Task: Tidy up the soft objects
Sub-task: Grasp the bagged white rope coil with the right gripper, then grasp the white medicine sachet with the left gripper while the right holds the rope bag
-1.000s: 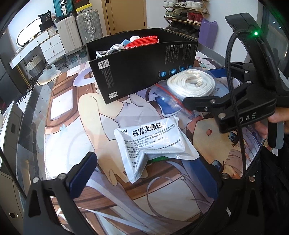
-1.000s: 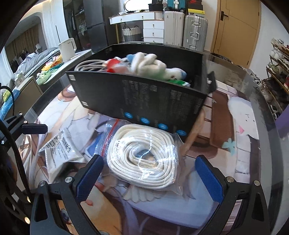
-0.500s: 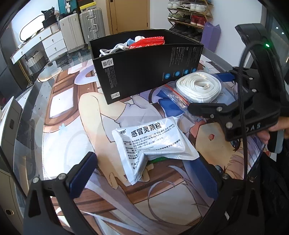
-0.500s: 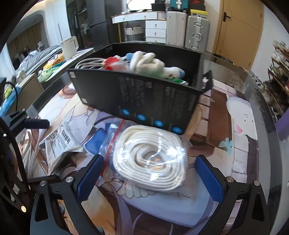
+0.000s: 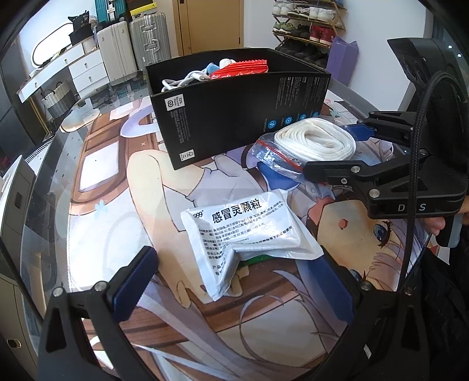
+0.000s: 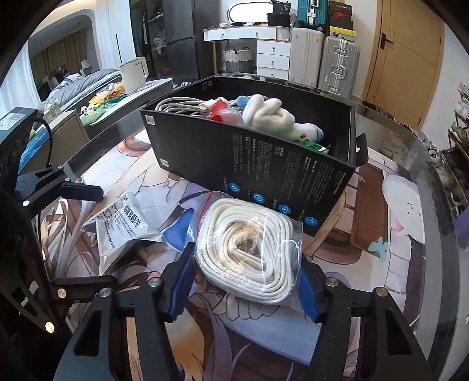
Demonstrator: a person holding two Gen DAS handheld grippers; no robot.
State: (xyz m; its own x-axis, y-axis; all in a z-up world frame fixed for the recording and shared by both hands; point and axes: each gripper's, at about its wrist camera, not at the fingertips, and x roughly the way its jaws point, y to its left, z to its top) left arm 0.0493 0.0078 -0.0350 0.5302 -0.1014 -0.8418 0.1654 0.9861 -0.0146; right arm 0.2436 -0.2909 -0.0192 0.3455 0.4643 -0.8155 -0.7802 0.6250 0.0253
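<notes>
A coil of white rope in a clear zip bag (image 6: 249,249) lies on the printed mat in front of the black box (image 6: 263,164). My right gripper (image 6: 246,281) has closed on the bag, with a blue pad on each side of the coil. In the left wrist view the bagged rope (image 5: 313,140) sits at the right with the right gripper around it. A white medicine pouch (image 5: 249,234) lies in front of my left gripper (image 5: 234,281), which is open and empty. The black box (image 5: 234,117) holds cables, a red packet and a plush toy.
A glass table with an anime-print mat (image 5: 117,205) carries everything. The black box stands just behind the bagged rope. Suitcases (image 6: 337,58), drawers and a shoe rack (image 5: 307,26) stand beyond the table. A white kettle (image 6: 133,73) sits on a side counter.
My right gripper moved forward and its jaws closed in from wide open onto the bagged rope. The left gripper stayed open over the pouch.
</notes>
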